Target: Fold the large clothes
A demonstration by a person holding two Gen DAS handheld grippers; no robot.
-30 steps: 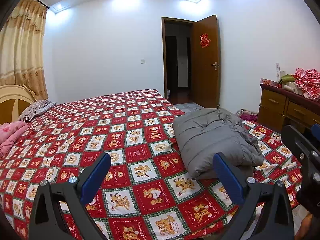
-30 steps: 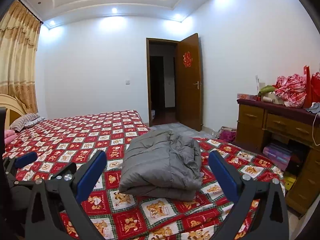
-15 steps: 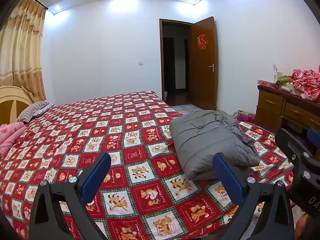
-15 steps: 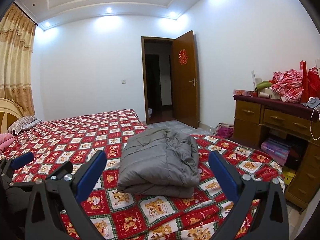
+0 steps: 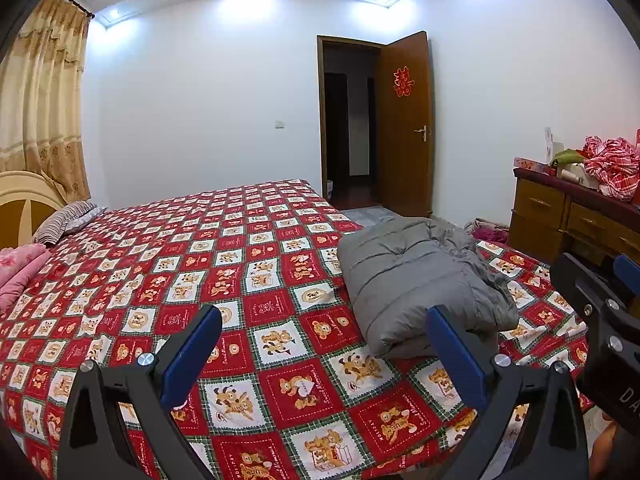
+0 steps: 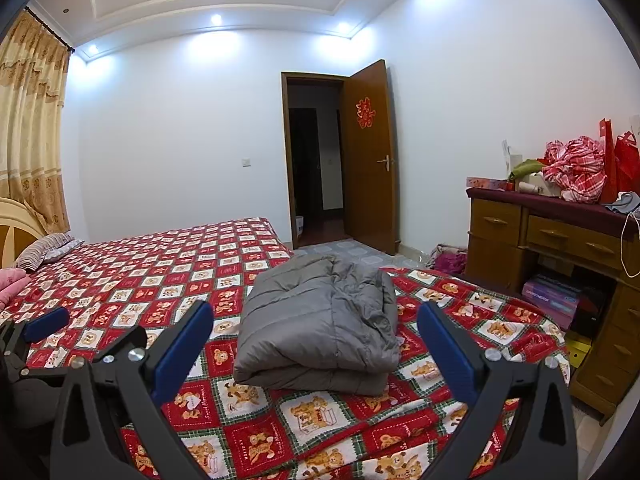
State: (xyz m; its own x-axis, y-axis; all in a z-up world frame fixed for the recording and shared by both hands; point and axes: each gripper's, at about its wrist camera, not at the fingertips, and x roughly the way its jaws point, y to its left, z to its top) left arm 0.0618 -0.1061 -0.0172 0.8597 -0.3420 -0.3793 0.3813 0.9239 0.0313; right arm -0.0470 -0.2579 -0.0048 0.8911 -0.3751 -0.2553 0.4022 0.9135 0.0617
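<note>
A grey padded jacket [image 5: 416, 280] lies folded into a thick bundle on the red patterned bedspread [image 5: 200, 272], near the bed's foot. It also shows in the right wrist view [image 6: 320, 320], straight ahead. My left gripper [image 5: 324, 340] is open and empty, held above the bed to the left of the jacket. My right gripper [image 6: 316, 340] is open and empty, held just in front of the jacket, apart from it. The right gripper shows at the right edge of the left wrist view [image 5: 600, 320].
A wooden dresser [image 6: 560, 248] with red cloth and bags on top stands to the right of the bed. An open brown door [image 6: 370, 156] is at the back. Pillows [image 5: 64, 220] and a pink blanket [image 5: 20, 268] lie at the headboard end.
Both grippers have drawn back and risen slightly from the jacket. The jacket has not moved and both grippers stay open.
</note>
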